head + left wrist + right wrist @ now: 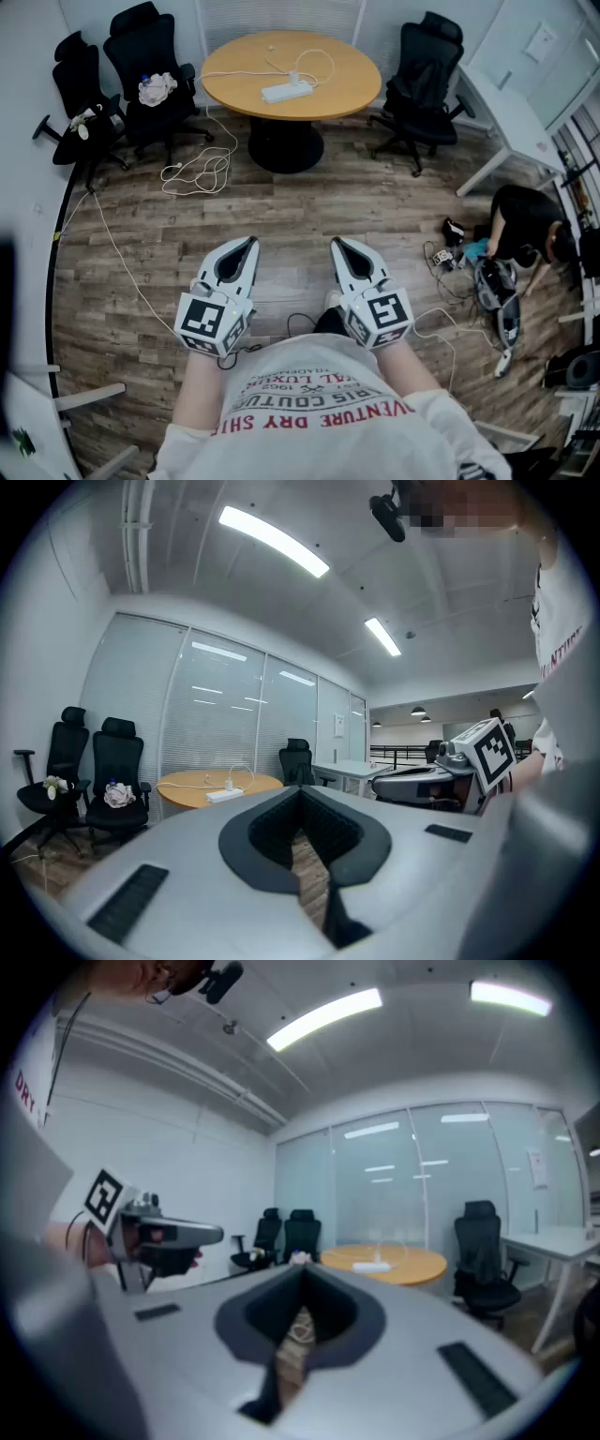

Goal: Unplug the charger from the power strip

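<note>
Far ahead of me a white power strip (pixel 286 91) lies on a round wooden table (pixel 234 75). A small white charger (pixel 293 77) is plugged into it, and its thin cable loops over the tabletop. Both grippers hover low over the wood floor, well short of the table. My left gripper (pixel 249 244) is shut with nothing in it, and so is my right gripper (pixel 337 244). In the left gripper view the left gripper (pixel 301 791) points toward the power strip (pixel 225 795). In the right gripper view the power strip (pixel 372 1266) shows small beyond the right gripper (pixel 303 1269).
Black office chairs (pixel 141 56) stand left of the table and another chair (pixel 427 75) to its right. A white cable (pixel 197 173) lies coiled on the floor. A white desk (pixel 511 112) is at the far right, where a person (pixel 525 225) crouches among gear.
</note>
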Tool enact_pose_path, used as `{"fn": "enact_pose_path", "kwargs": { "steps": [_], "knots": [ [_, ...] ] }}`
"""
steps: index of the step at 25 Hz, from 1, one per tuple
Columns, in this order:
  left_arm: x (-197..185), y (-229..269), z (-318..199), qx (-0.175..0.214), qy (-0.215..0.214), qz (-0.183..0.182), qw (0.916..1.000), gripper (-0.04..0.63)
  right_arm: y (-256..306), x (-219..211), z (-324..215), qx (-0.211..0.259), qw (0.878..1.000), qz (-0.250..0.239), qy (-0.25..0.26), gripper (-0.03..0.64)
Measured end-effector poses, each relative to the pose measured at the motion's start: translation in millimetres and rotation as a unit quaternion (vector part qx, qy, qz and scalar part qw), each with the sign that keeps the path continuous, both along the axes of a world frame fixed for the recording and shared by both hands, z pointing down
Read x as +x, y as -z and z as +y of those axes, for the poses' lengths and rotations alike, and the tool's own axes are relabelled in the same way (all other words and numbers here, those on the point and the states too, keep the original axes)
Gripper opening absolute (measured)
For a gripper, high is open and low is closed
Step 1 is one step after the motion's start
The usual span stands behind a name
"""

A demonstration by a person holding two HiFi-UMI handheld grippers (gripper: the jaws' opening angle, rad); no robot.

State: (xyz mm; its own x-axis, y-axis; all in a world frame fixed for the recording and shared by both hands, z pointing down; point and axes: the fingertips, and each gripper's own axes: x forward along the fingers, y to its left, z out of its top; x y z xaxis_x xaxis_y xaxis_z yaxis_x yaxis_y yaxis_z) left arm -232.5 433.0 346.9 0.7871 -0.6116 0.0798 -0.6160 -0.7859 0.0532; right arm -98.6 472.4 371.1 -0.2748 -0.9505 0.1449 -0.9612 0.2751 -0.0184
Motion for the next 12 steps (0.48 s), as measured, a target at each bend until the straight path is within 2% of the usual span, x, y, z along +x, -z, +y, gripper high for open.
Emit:
{"fn": "enact_pose_path", "kwargs": {
  "steps": [12],
  "knots": [
    [-6.4,-6.0,-11.5,-0.007,0.013,0.001,0.9999,0.032,-6.3,-3.4,-13.8,-0.013,1.0,0.006,0.0,0.028]
  ]
}}
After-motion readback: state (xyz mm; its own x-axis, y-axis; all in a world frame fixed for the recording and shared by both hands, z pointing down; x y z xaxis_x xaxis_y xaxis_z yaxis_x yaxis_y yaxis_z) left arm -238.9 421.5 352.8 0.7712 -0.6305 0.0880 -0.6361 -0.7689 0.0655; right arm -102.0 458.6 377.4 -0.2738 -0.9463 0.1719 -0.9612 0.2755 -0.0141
